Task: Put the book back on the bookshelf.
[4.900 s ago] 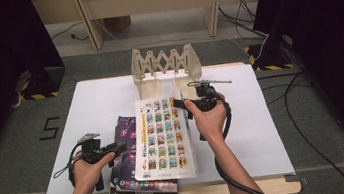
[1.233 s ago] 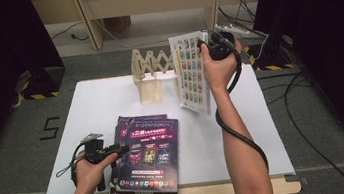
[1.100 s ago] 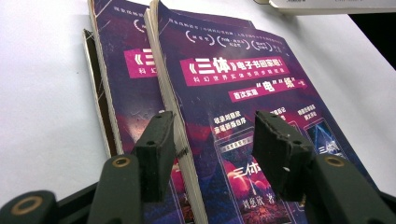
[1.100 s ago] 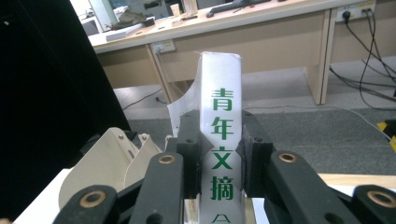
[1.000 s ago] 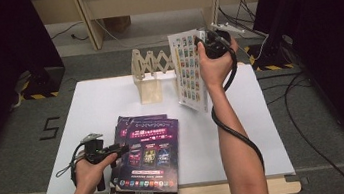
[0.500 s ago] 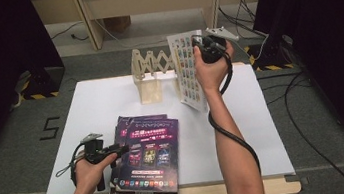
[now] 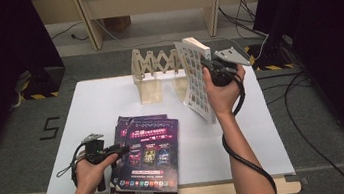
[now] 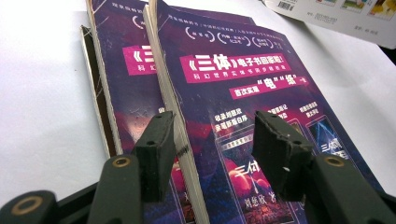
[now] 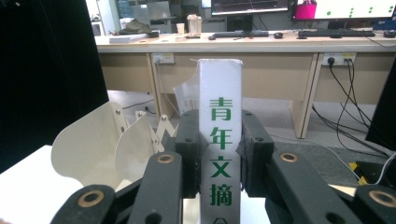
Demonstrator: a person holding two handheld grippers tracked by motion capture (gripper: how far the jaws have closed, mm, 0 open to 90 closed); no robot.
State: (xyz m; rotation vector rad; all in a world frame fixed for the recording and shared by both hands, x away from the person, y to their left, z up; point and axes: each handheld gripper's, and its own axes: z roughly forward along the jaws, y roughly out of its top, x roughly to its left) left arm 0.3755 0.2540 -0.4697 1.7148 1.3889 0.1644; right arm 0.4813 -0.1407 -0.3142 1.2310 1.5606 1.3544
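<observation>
Magazine [image 7: 196,81] held upright above the far right of the tabletop [image 7: 105,105], just beside the right end of the wooden rack [image 7: 153,69]; cover with rows of small pictures faces left, lower corner hangs toward the tabletop without clearly touching. Right gripper [image 7: 210,68] clamped on its spine: in the right gripper view both black pads press the white spine with green characters [image 9: 219,154], rack leaves [image 9: 93,144] just left of it and behind. Right forearm reaches up from the near edge, wrist bent, hand wrapped around the gripper body, grey plate on top, cable looping down along the arm. Left gripper [image 7: 116,148] lies low at the near left, hand resting on the tabletop, pointing right at the purple books [image 7: 147,153]. In the left gripper view its jaws stand apart, straddling the page edge of the top book [image 8: 233,93], pads not pressing it; a second purple book [image 8: 121,93] lies beneath, offset left.
</observation>
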